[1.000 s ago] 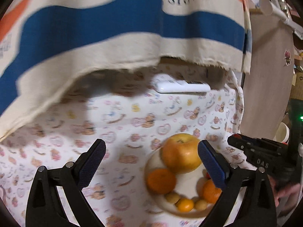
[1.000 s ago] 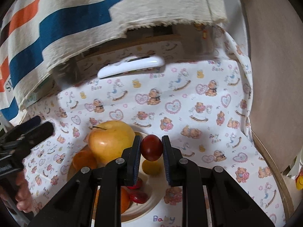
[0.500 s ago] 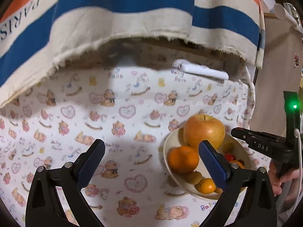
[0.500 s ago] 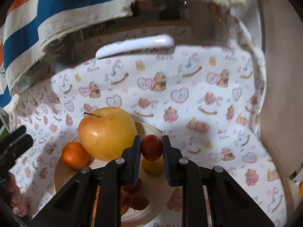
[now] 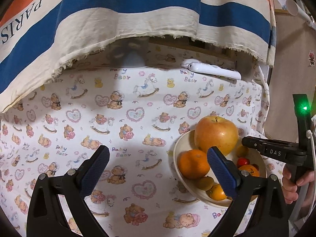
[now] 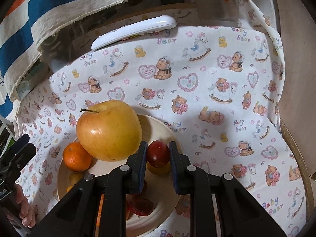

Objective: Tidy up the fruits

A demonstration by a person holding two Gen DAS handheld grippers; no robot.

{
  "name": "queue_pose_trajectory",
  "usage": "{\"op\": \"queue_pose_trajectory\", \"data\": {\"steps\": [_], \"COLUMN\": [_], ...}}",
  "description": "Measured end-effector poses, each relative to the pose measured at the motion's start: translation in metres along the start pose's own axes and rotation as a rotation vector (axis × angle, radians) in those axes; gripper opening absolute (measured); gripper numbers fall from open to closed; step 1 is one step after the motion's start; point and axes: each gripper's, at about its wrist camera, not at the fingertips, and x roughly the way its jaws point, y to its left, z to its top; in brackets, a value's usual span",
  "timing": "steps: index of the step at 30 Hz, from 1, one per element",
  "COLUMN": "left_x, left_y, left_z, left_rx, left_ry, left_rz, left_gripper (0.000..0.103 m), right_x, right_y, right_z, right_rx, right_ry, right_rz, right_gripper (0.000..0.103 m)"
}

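Left wrist view. My left gripper (image 5: 158, 165) stands wide, nothing between its blue pads, hanging over the teddy-bear cloth (image 5: 126, 116) just left of the cream plate (image 5: 176, 154). I take the plate as my landmark. On it I count one big yellow apple (image 5: 216, 135) at the far side, stem up; one mandarin (image 5: 192, 164) at the near left of the apple; one greenish kiwi-like fruit (image 5: 205, 182) in front of the mandarin; two more small orange fruits nearer me, partly hidden by my right pad. Small red pieces lie toward the plate's right; I can't count them. One white remote (image 5: 213, 70) lies well beyond the plate, long axis running left-right. A striped banner (image 5: 118, 9) hangs over the far edge. The right gripper's body enters from the right of the plate.

Right wrist view. My right gripper (image 6: 158, 155) is closed narrow on one small dark-red fruit (image 6: 158, 154), held over the plate (image 6: 156, 123) just right of the apple (image 6: 108, 130). The fruit is oval, long axis roughly upright. The apple's stem points up and left. One mandarin (image 6: 77, 156) sits left of the apple. A yellow fruit peeks out below the held one; red pieces lie near the plate's front.
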Motion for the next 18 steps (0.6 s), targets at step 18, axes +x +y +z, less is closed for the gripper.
{"op": "queue_pose_trajectory", "data": {"steps": [18], "left_x": [-0.005], "left_y": [-0.009], "left_z": [0.0], "left_rx": [0.048], "left_ry": [-0.034], "left_rz": [0.002], "left_gripper": [0.099], "right_x": [-0.013], "right_y": [0.005], "right_z": [0.0], "right_rx": [-0.035], "right_ry": [-0.066], "right_rz": [-0.06], "right_gripper": [0.049]}}
